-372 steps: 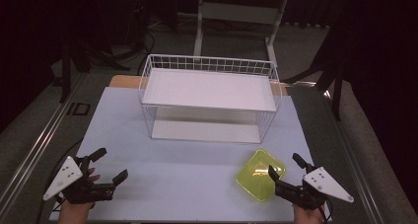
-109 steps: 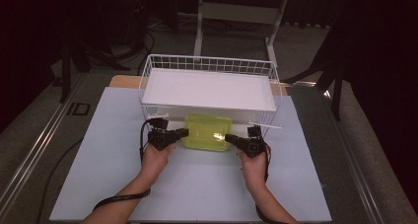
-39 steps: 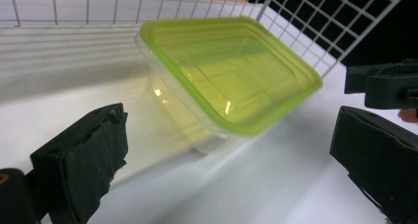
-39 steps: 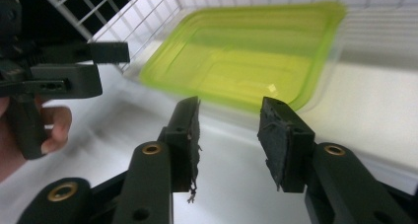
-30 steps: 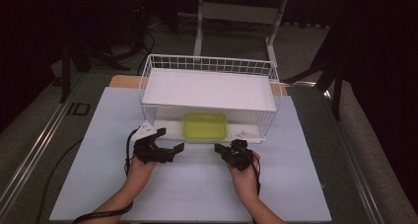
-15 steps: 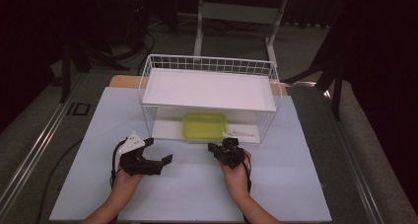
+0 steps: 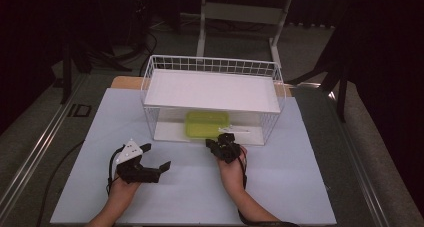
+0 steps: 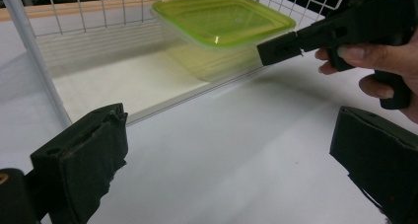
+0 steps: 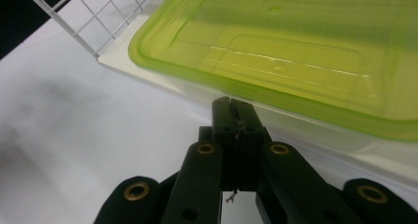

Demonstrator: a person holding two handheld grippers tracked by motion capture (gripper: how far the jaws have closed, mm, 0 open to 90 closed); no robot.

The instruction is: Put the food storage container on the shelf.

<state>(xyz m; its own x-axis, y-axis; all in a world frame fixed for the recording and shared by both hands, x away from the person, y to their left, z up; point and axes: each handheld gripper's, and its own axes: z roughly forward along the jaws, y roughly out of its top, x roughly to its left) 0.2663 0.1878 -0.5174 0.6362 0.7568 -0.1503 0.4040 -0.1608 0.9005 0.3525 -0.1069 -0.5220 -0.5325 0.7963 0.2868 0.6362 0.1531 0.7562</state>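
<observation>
The green box [image 7: 207, 124] sits on the bottom shelf of the wire rack [image 7: 212, 65], near the shelf's front edge. The right gripper [image 9: 235, 116] is squeezed tight on nothing, its tip just by the box. One bump could knock the box crooked. The left gripper [image 8: 236, 169] hangs wide, holding nothing.

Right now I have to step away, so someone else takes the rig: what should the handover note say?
Left tool: open, empty, over the white mat.
Right tool: shut, empty, tips close to the green container, contact unclear.
Container: lid on, on the lower shelf of the wire rack, under its top shelf.
Done: container is inside the rack.
Left: probably just nudging it fully in, if needed, then pulling both tools away.
</observation>
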